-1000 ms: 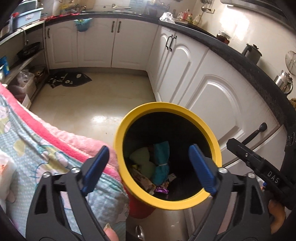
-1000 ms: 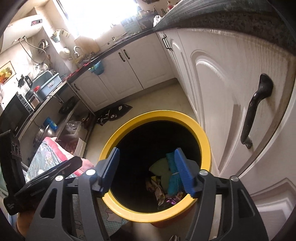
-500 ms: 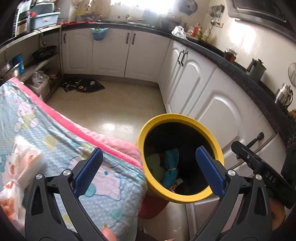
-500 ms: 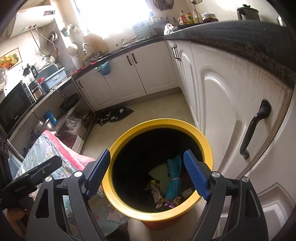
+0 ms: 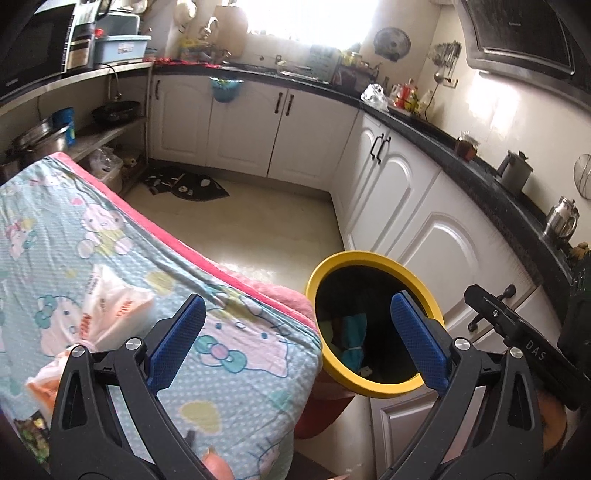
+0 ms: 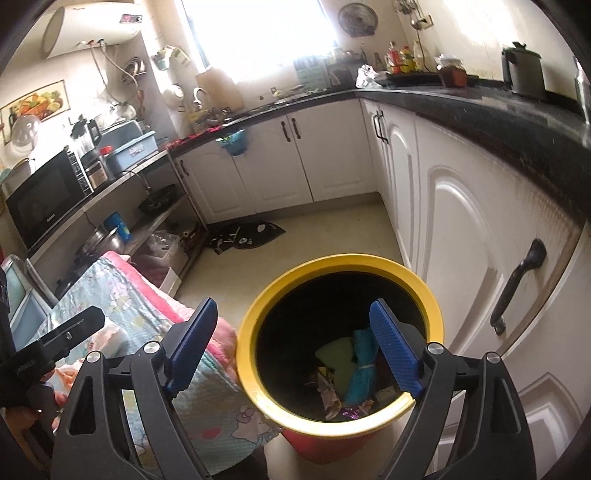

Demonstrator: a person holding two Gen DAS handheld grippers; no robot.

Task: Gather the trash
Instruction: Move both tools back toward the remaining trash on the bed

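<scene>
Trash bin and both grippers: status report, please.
Left gripper open, empty. Right gripper open, empty, jaws just widened. Yellow-rimmed bin holds wrappers. White plastic bag on blanket.

light: strong daylight through the window [image 6: 255, 33], blown out white | glare: pale sheen on the floor [image 5: 258, 236] | shadow: bin [image 6: 340, 332] interior nearly black | edges: heavy fisheye bending, dark corners | focus: mostly sharp, slightly soft at rims

The bin's [image 6: 430, 302] yellow rim looks like smooth matt plastic. A soft printed cloth [image 5: 110, 258] covers the bench, edged in fuzzy pink. The cabinet doors [image 6: 458, 236] are glossy white, the floor [image 5: 258, 221] polished.
</scene>
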